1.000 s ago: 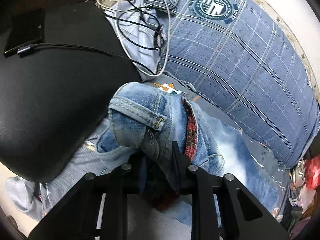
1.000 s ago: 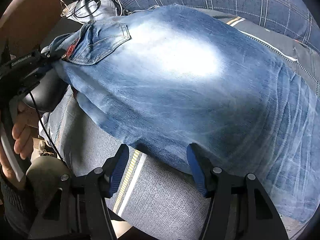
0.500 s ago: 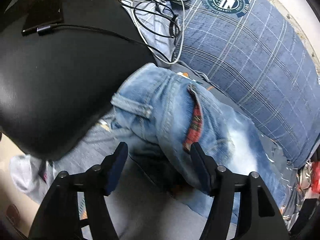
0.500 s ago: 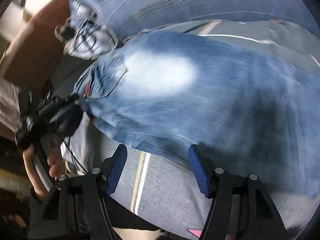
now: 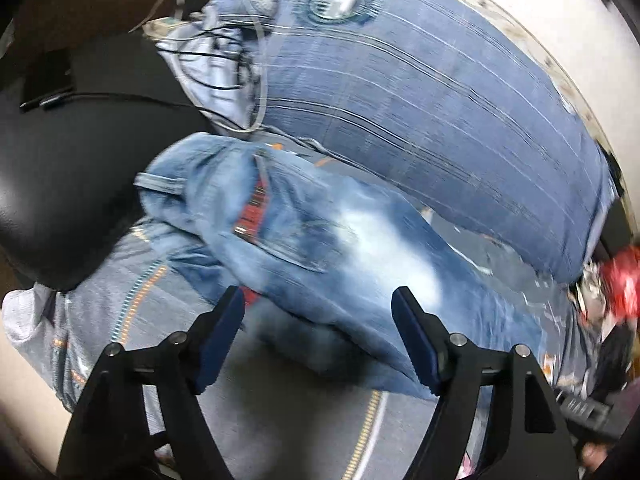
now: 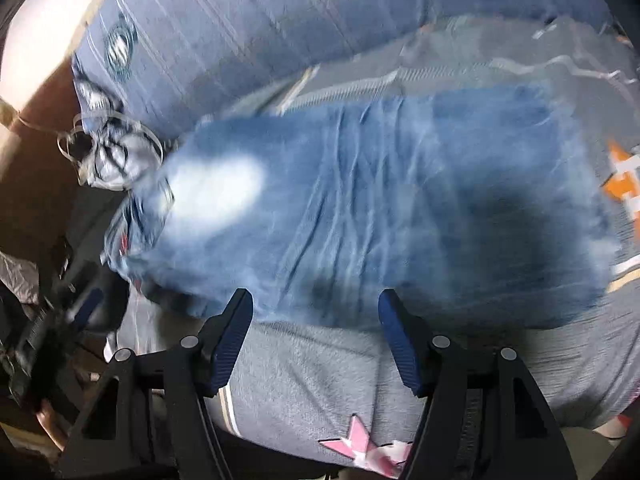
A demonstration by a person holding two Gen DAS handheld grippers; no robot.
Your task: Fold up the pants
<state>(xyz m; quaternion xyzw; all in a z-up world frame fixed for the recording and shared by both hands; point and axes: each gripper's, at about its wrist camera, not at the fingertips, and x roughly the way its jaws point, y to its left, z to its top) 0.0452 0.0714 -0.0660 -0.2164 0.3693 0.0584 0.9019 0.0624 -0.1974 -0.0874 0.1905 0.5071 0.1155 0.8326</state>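
Faded blue jeans (image 5: 328,240) lie folded lengthwise on a grey bedspread (image 5: 280,400), waistband with red lining to the left. My left gripper (image 5: 318,312) is open and empty, hovering just in front of the jeans' near edge by the waist. In the right wrist view the jeans (image 6: 380,208) stretch across the bed. My right gripper (image 6: 316,316) is open and empty, above the near edge of the jeans at mid-length. The left gripper (image 6: 84,308) also shows at the left of the right wrist view. Both views are motion-blurred.
A blue plaid pillow (image 5: 420,92) lies behind the jeans. A black cushion (image 5: 68,152) sits left of the waistband, with tangled cables (image 5: 224,44) behind it. A red object (image 5: 618,280) is at the right edge. The bedspread (image 6: 320,380) has a pink star print near its front.
My left gripper let go of the waistband, opened and pulled back. The waistband dropped onto the bed. My right gripper stayed open and drew back and up, showing more of the jeans.
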